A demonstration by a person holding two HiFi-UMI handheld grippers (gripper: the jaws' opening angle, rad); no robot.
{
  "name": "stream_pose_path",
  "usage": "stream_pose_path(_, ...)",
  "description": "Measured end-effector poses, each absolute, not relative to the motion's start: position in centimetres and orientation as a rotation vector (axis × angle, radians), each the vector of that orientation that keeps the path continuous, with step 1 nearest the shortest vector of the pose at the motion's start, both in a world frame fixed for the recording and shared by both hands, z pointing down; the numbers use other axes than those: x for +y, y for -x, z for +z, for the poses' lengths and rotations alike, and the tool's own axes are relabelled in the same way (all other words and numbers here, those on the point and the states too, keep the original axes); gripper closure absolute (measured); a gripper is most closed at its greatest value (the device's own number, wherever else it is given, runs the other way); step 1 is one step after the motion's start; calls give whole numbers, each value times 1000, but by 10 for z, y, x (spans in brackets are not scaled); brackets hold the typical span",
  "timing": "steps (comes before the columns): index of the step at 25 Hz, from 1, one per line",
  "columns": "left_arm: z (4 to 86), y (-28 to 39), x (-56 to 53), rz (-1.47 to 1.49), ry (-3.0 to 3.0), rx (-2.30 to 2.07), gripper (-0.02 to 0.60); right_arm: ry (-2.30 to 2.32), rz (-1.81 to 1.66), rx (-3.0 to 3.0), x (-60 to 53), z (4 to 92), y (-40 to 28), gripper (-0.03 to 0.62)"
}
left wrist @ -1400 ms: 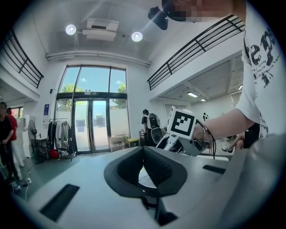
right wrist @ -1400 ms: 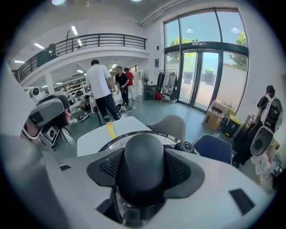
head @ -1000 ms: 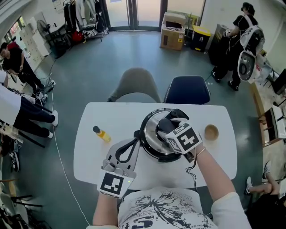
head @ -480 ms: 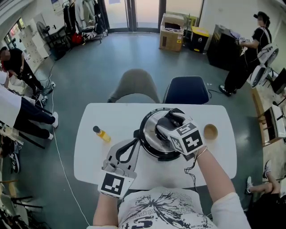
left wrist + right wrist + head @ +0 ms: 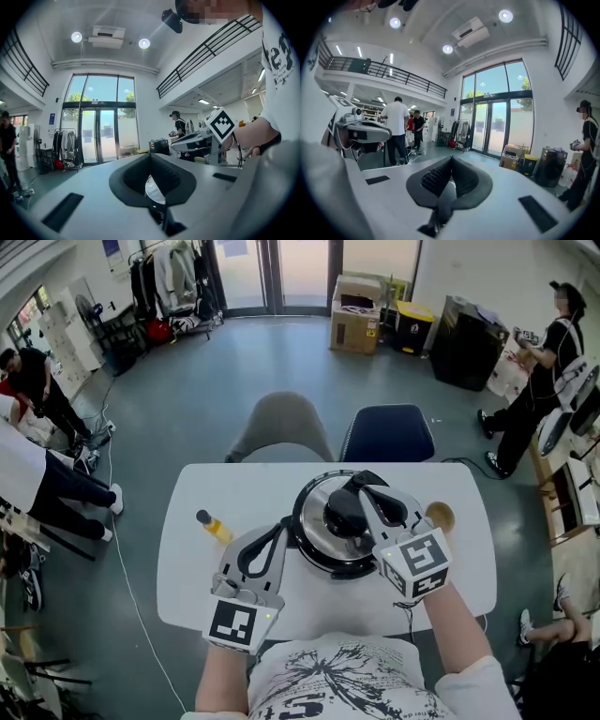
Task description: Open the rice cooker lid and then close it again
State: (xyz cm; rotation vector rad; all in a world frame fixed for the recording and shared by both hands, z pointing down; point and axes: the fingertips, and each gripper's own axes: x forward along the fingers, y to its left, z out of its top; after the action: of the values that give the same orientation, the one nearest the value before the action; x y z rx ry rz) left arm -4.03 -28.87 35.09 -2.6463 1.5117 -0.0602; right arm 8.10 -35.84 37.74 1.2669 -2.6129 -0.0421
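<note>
White table (image 5: 187, 568), head view: cooker (image 5: 314, 542) mid-table, steel lid down. It looks stiff and slick, so I'd grip its black knob (image 5: 343, 514). Left gripper view: left gripper (image 5: 150, 158) closed, empty. Right gripper view: right gripper (image 5: 450, 161) has just snapped closed on nothing.

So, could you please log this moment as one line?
right gripper: just closed, empty, over rice cooker | left gripper: shut, beside it

Right gripper (image 5: 367, 493) rose, fingers (image 5: 388, 506) just closed
</note>
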Motion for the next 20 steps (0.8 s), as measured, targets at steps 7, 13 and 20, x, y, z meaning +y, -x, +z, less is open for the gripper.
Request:
stream_pose_path(7,345,41,-284,-45,2659,1478,569,-1386,-82,-2686,-334,369,-96,583)
stream_pose_path(13,348,40,-279,-44,2696,1446,569,-1435,-138,-2670,-318,374,-99,585)
stream_pose_path(20,348,35,-277,-42,2707,1411,569,-1421,-127,-2679,-311,373,-99,585)
